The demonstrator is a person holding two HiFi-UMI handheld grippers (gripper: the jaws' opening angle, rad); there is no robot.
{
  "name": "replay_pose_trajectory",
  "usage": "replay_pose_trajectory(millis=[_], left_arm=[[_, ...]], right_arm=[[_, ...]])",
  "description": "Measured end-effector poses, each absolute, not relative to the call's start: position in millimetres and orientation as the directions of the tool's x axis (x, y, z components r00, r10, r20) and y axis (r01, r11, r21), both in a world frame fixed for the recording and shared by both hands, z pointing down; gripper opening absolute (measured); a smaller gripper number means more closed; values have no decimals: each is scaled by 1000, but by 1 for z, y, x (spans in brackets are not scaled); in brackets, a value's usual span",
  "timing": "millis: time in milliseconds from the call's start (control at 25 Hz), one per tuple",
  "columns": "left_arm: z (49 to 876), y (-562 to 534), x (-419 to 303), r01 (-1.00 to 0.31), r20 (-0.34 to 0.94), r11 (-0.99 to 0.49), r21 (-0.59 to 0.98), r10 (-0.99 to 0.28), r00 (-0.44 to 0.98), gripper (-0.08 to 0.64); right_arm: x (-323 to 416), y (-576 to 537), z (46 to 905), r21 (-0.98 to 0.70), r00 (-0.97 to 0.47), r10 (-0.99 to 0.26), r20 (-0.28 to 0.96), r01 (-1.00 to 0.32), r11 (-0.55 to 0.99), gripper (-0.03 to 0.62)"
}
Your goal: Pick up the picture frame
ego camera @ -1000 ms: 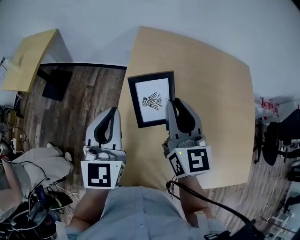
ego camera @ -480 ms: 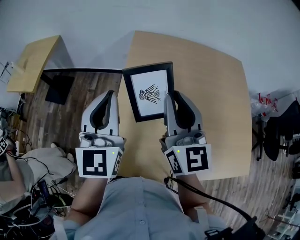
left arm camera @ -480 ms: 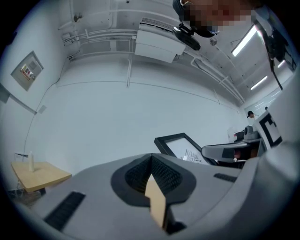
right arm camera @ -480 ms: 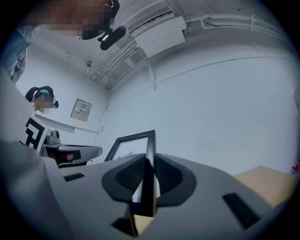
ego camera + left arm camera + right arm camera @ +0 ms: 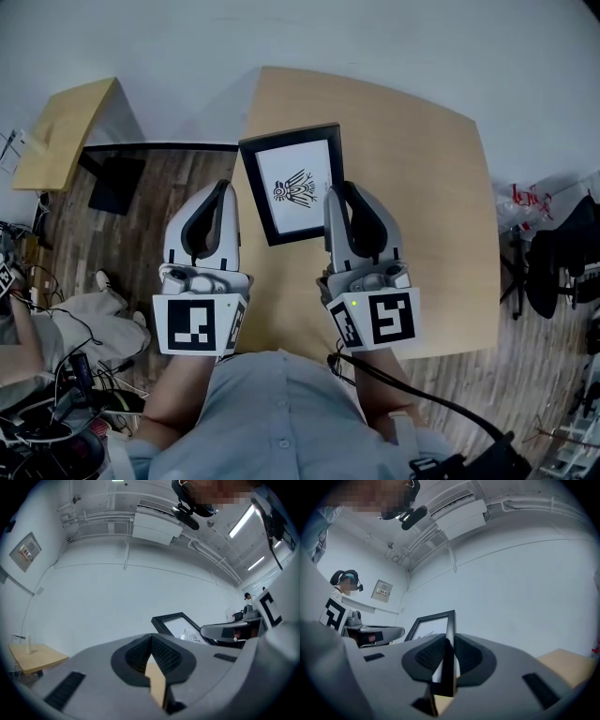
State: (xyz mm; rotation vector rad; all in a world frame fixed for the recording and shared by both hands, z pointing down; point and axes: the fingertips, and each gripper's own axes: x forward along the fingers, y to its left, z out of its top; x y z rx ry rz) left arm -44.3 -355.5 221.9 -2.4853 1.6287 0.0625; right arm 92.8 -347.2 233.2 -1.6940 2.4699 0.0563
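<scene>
A black picture frame (image 5: 291,183) with a white print of a bird-like figure hangs tilted above the tan table (image 5: 422,187). My right gripper (image 5: 336,191) is shut on the frame's right edge; in the right gripper view the frame (image 5: 433,632) stands edge-on between the pads of that gripper (image 5: 449,645). My left gripper (image 5: 223,186) hovers beside the frame's left side, apart from it and shut on nothing. In the left gripper view its jaws (image 5: 151,638) meet, with the frame (image 5: 176,623) and the right gripper (image 5: 225,631) off to the right.
A smaller tan table (image 5: 61,127) and a black flat object (image 5: 112,173) stand on the wood floor at the left. Cables and a seated person (image 5: 37,328) fill the lower left. A black chair (image 5: 562,272) stands at the right.
Both grippers have risen together, and the frame has gone up with the right one, shifting slightly left and up in the head view. The grip has not changed.
</scene>
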Motion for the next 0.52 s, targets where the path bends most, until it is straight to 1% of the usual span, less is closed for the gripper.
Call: replay_pose_trajectory(millis=[120,360,520], left_arm=[[223,-356,-43,-910,-127,-393,-128,-904,408,0],[234,-383,-77,-908,-122,-402,-119,-901,415,0],[235,-390,-85,-907,-120,-403,-119,-901,416,0]], right_arm=[[92,-350,234,-56,-350,-925,-146,-931,361,58],[57,-377,244,-51,-348,-928,-132,-933,357,58],[49,-383,246,-51,-348,-929,-128,-933,356,58]])
